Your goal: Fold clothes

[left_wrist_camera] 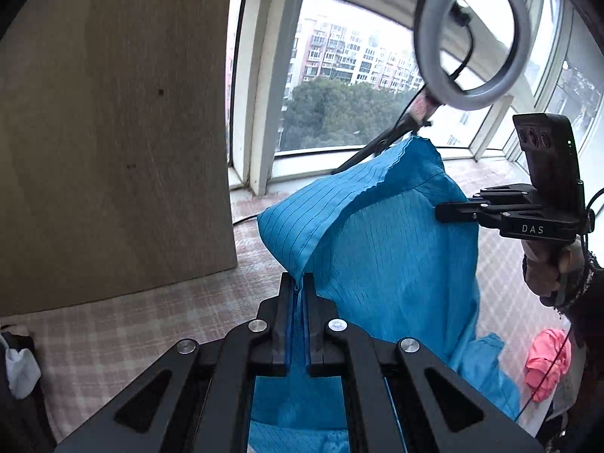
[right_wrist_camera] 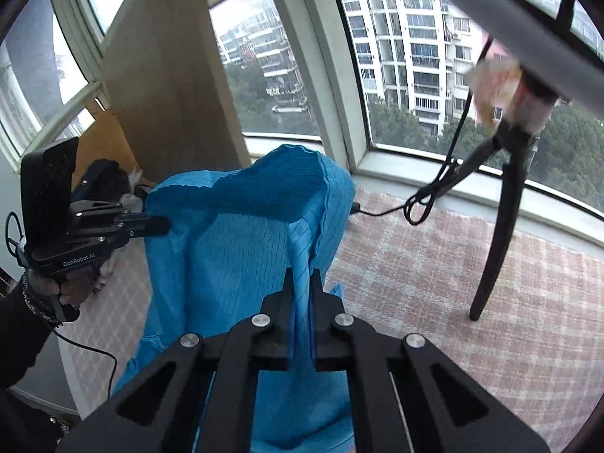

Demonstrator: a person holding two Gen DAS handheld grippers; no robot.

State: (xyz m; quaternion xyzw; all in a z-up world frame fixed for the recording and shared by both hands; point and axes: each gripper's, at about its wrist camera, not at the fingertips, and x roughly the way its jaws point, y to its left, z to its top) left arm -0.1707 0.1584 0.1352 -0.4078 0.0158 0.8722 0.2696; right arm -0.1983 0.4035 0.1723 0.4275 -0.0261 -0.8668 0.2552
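"DAS" right claw (left_wrist_camera: 439,213), "GenRobot.AI" left claw (right_wrist_camera: 164,225)

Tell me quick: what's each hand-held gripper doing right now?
Left hand-held gripper: closed on the blue garment, pinching its edge.
Right hand-held gripper: closed on the same blue garment, held up off the checked cloth.

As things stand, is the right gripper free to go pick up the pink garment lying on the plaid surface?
Probably not: the right gripper is shut on the blue garment, which the left gripper also holds aloft. The pink garment lies uncovered, but the right gripper would have to let go first.
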